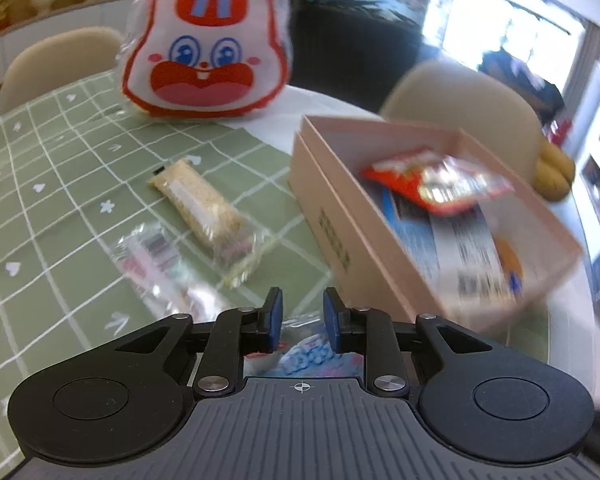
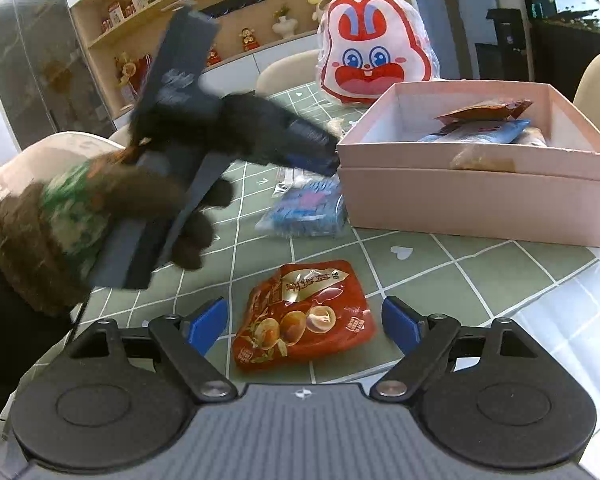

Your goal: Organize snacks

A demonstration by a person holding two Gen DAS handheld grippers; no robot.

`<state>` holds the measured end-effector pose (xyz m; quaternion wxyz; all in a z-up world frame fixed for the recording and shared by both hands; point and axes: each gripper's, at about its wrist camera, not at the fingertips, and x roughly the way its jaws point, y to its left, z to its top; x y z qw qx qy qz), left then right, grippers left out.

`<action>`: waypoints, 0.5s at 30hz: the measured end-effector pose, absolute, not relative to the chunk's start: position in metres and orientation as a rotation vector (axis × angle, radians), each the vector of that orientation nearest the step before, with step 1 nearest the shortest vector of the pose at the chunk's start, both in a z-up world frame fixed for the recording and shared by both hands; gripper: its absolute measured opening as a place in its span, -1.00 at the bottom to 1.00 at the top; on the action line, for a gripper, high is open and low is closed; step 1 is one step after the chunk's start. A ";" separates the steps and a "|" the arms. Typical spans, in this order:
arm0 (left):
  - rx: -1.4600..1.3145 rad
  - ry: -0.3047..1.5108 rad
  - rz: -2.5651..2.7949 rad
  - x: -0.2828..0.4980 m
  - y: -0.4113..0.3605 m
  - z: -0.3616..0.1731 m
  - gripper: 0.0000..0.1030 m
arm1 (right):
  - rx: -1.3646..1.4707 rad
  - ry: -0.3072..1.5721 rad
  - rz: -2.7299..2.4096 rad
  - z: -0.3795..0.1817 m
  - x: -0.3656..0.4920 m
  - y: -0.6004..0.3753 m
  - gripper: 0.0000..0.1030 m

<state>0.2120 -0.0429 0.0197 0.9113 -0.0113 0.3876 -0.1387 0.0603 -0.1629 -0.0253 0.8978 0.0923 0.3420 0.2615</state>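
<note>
A pink box (image 1: 340, 216) (image 2: 460, 196) stands on the green checked tablecloth (image 1: 60, 208) and holds several snack packets, among them a red one (image 1: 436, 182). My left gripper (image 1: 302, 312) is partly open, hovering just above a blue-and-pink packet (image 1: 312, 354) (image 2: 306, 210) beside the box; nothing is gripped. A sesame bar (image 1: 204, 208) and a clear-wrapped snack (image 1: 152, 260) lie to its left. My right gripper (image 2: 304, 320) is wide open, its fingers on either side of a red packet (image 2: 304, 318) lying on the cloth.
A rabbit-face bag (image 1: 208, 40) (image 2: 376, 48) stands at the back of the table. Beige chairs (image 1: 60, 60) ring the table. The left hand-held gripper and gloved hand (image 2: 160, 152) fill the left of the right wrist view. Shelves (image 2: 180, 0) behind.
</note>
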 end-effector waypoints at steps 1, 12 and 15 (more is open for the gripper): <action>-0.005 0.798 -0.287 0.203 -0.040 0.019 -0.49 | 0.194 0.709 0.544 -0.025 0.060 -0.163 0.68; -0.013 0.766 -0.200 0.144 -0.009 0.023 -0.49 | 0.105 0.718 0.506 -0.022 0.063 -0.148 0.71; -0.076 0.763 -0.165 0.131 0.006 0.029 -0.49 | 0.008 0.689 0.481 -0.018 0.070 -0.135 0.71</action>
